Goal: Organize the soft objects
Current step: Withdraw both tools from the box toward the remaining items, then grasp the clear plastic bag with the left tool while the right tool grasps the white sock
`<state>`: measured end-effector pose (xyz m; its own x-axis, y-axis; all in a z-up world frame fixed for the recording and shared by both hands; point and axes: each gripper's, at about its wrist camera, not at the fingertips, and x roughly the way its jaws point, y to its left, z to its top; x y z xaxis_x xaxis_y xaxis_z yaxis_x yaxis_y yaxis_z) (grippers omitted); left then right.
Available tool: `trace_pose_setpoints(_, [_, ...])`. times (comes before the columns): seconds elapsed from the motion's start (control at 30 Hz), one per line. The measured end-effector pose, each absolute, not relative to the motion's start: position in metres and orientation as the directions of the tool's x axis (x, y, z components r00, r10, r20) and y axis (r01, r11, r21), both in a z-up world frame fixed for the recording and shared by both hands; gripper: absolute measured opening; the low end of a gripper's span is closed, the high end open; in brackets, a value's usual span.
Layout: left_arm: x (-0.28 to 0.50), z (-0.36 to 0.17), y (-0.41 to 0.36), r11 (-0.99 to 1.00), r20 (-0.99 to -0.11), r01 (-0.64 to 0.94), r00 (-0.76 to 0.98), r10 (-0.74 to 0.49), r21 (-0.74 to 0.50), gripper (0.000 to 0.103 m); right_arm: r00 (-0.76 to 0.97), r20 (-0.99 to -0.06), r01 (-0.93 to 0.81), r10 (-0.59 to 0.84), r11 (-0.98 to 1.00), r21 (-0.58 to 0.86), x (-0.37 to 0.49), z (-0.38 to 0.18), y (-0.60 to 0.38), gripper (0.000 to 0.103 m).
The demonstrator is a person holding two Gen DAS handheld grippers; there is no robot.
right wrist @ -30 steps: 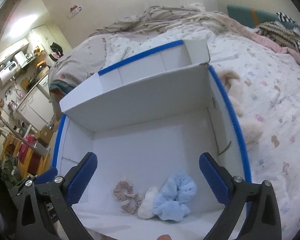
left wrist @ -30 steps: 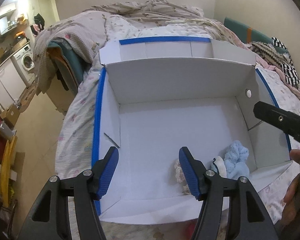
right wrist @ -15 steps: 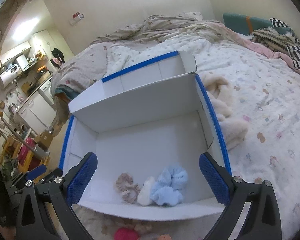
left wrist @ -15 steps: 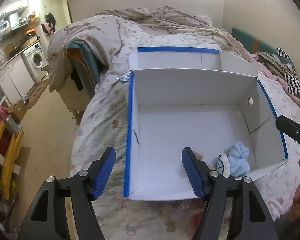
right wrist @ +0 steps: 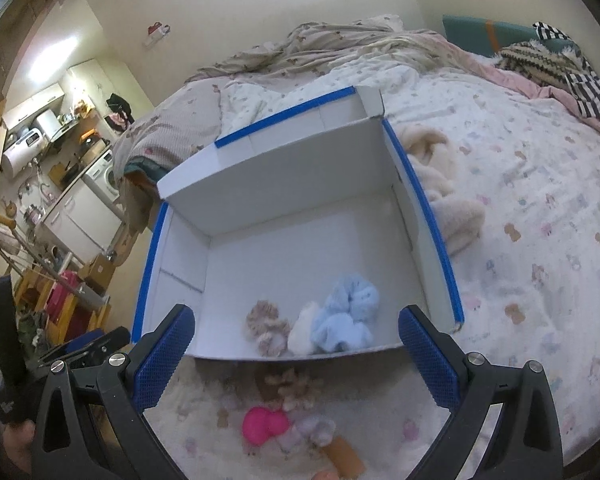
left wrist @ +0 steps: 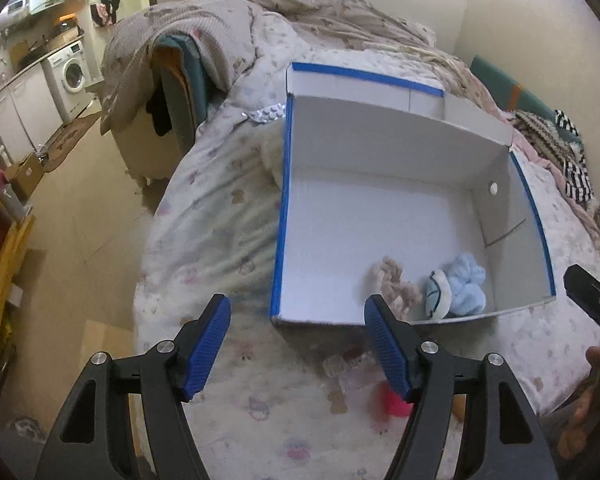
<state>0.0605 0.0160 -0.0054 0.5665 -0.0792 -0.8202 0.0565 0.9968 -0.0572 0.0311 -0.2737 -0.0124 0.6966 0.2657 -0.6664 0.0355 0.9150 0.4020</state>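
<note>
Between picks. Left gripper [left wrist: 296,332] and right gripper [right wrist: 296,344] both agape, empty, hanging before box [right wrist: 416,196]. Three scrunchies [right wrist: 350,312] in box near front wall. Remaining pile [right wrist: 284,420] on bed just outside. Next: descend onto pink scrunchie [right wrist: 266,424], clamp.

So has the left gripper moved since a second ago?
Yes. The left gripper has pulled back toward the foot of the bed: its fingers were over the white box floor, and now they hang over the bedspread in front of its near edge.
</note>
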Motion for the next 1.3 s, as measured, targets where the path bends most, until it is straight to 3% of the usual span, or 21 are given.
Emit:
trace_pose_setpoints(0.33, [0.044, -0.03, 0.043, 0.996, -0.865, 0.0, 0.496, -0.079, -0.092, 0.067, 0.636, -0.738, 0.006, 0.224, 0.955, 0.295, 0.013, -0.029, -0.262, 0.103])
trace_pose_setpoints(0.53, [0.039, -0.05, 0.054, 0.999, -0.876, -0.048, 0.48, 0.044, 0.024, 0.067, 0.515, -0.844, 0.081, 0.153, 0.971, 0.226, 0.018, -0.062, -0.261, 0.103])
trace_pose_setpoints(0.7, [0.049, -0.067, 0.054, 0.999, -0.915, -0.041, 0.404, 0.001, -0.017, 0.067, 0.432, -0.884, 0.105, 0.178, 0.964, 0.246, 0.025, -0.084, -0.26, 0.103])
trace_pose_setpoints(1.07, [0.073, -0.098, 0.006, 0.995, -0.944, 0.013, 0.315, -0.101, -0.102, 0.067, 0.416, -0.883, 0.154, 0.217, 0.94, 0.303, 0.035, -0.09, -0.267, 0.103])
trace_pose_setpoints(1.3, [0.093, -0.124, -0.018, 0.987, -0.955, -0.004, 0.252, -0.156, -0.162, 0.067, 0.332, -0.873, 0.164, 0.357, 0.89, 0.426, 0.037, -0.11, -0.271, 0.103])
